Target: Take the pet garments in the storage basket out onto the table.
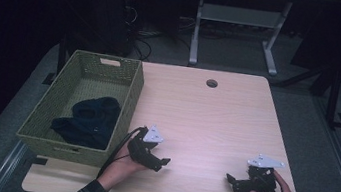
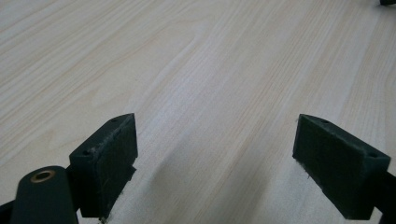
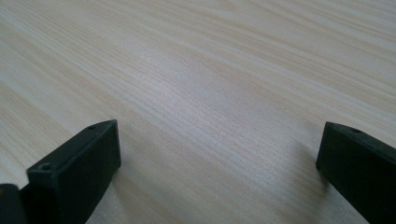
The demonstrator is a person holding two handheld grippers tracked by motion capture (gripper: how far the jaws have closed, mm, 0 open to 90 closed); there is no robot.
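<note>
Resting low on pale wooden table (image 1: pixel 216 117), left gripper (image 1: pixel 158 161) and right gripper (image 1: pixel 234 182) both spread wide, empty. Dark blue cloth (image 1: pixel 89 120) lies bunched inside green woven basket (image 1: pixel 130 101). Judged: either pre-grasp or finished; next, left reaches into basket.

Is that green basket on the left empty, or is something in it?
Not empty. The green woven basket holds a crumpled dark blue cloth lying on its bottom towards the near end; the far end is bare.

Lab: desk (image 1: pixel 216 112), floor cables (image 1: pixel 140 46)
</note>
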